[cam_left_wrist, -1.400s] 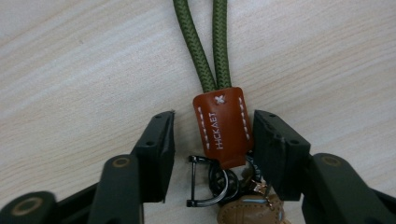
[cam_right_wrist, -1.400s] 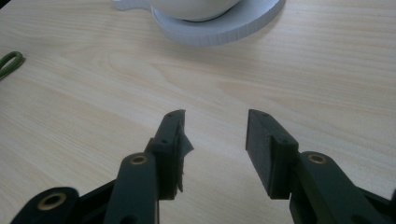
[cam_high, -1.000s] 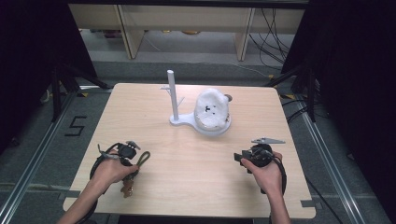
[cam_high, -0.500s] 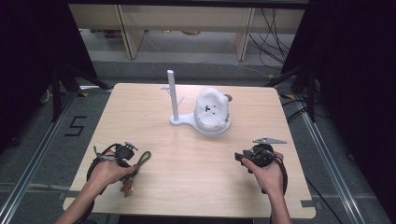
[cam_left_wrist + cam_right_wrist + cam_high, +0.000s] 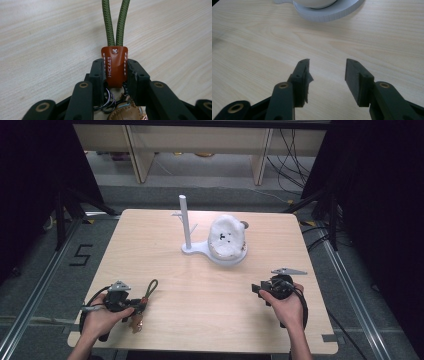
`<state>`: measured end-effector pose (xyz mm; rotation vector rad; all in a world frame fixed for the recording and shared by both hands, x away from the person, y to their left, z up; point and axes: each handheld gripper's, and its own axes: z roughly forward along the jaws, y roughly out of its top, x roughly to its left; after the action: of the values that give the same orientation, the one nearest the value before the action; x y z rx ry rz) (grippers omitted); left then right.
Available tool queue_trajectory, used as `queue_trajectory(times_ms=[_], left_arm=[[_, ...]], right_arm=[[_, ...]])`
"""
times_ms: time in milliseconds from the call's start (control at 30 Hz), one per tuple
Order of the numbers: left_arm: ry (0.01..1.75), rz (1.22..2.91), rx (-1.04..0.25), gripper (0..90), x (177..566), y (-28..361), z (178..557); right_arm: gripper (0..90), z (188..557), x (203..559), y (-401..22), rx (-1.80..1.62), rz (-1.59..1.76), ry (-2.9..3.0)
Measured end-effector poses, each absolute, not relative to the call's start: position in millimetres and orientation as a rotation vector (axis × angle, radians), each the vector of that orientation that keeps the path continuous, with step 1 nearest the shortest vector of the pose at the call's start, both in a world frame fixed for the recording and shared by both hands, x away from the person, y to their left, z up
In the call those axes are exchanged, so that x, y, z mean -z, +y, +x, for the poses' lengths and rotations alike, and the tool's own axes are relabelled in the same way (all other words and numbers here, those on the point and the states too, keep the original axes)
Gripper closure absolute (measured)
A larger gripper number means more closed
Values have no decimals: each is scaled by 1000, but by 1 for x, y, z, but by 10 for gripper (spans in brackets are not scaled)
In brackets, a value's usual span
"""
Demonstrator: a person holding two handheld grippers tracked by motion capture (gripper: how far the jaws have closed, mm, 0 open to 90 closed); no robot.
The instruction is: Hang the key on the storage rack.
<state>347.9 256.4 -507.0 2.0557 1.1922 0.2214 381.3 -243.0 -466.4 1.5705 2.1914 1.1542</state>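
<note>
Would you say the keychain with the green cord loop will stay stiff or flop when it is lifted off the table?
Probably floppy: the green cord loop is braided rope and would likely droop. The left gripper clamps only the leather tab, so the rings below may dangle and swing.

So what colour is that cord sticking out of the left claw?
Olive green, braided cord looped through an orange-brown leather tab; clearest in the left gripper view.

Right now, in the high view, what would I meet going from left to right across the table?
Left gripper clamping the keychain → white stand's post → white cap → right gripper, jaws just opening, nothing between them.
</note>
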Motion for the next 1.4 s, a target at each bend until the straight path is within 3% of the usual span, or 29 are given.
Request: queue_trajectory(times_ms=[267, 700, 1400], left_arm=[[1083, 1834, -410, 681, 501, 261, 338], [964, 1580, -549, 682, 468, 257, 343], [892, 1519, -596, 683, 444, 236, 360]], right_arm=[[552, 381, 467, -241, -1140, 1573, 2178], [551, 381, 468, -241, -1141, 1568, 2171], [545, 380, 466, -243, -1143, 1564, 2164]])
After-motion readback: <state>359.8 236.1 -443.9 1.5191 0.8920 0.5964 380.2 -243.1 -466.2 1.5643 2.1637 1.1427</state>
